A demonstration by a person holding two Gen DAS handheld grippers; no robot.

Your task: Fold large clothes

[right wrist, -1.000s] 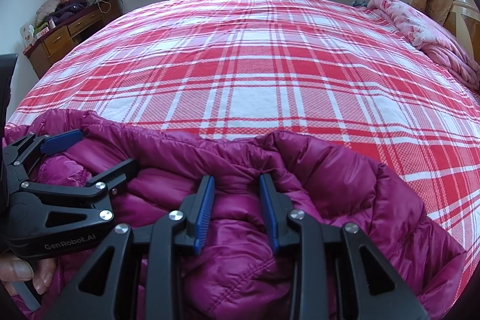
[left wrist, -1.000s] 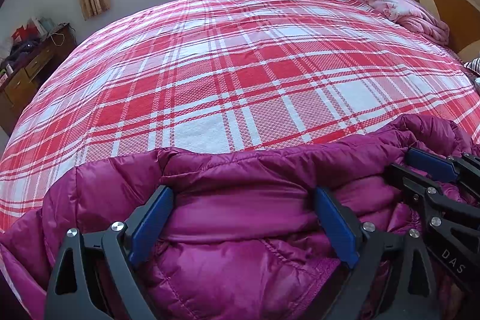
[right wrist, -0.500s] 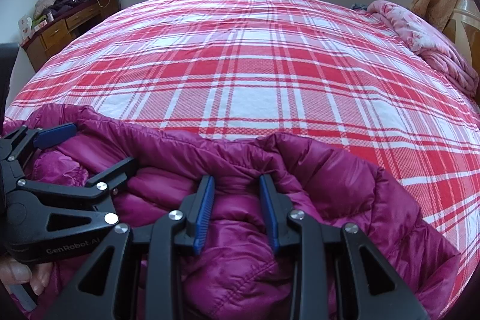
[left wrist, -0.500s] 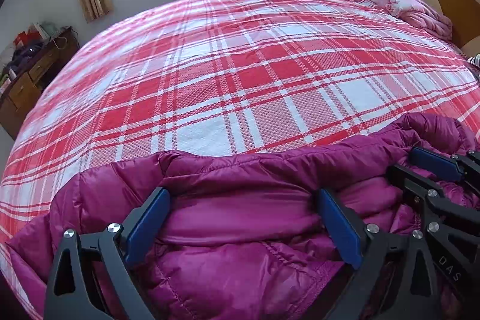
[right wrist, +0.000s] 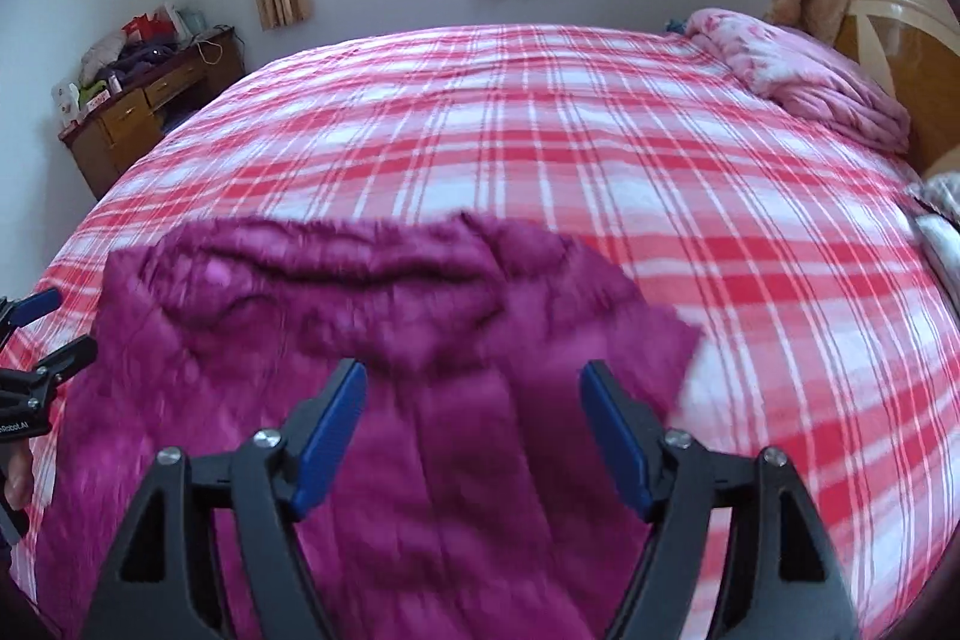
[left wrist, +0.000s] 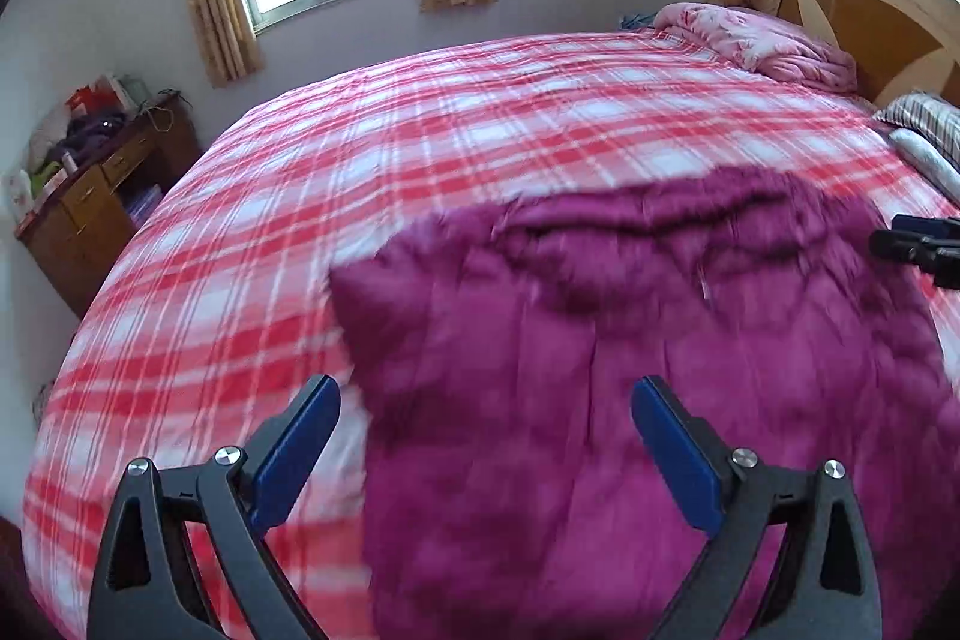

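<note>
A magenta puffer jacket lies spread on the red-and-white plaid bed, blurred by motion. My left gripper hovers open above the jacket's near left part, with nothing between its blue pads. In the right wrist view the jacket lies below my right gripper, whose jaws are opening wide and hold no cloth. Each gripper also shows in the other's view: the right gripper at the right edge, the left gripper at the left edge with a person's hand behind it.
A wooden dresser with clutter on top stands left of the bed. A pink quilt is bunched at the far right by the wooden headboard, and a striped pillow lies nearby. Bare plaid sheet stretches beyond the jacket.
Both grippers have let go of the jacket's folded edge and pulled back and up. The right jaws went from pinching the cloth to wide apart. The jacket now lies on the bed.
</note>
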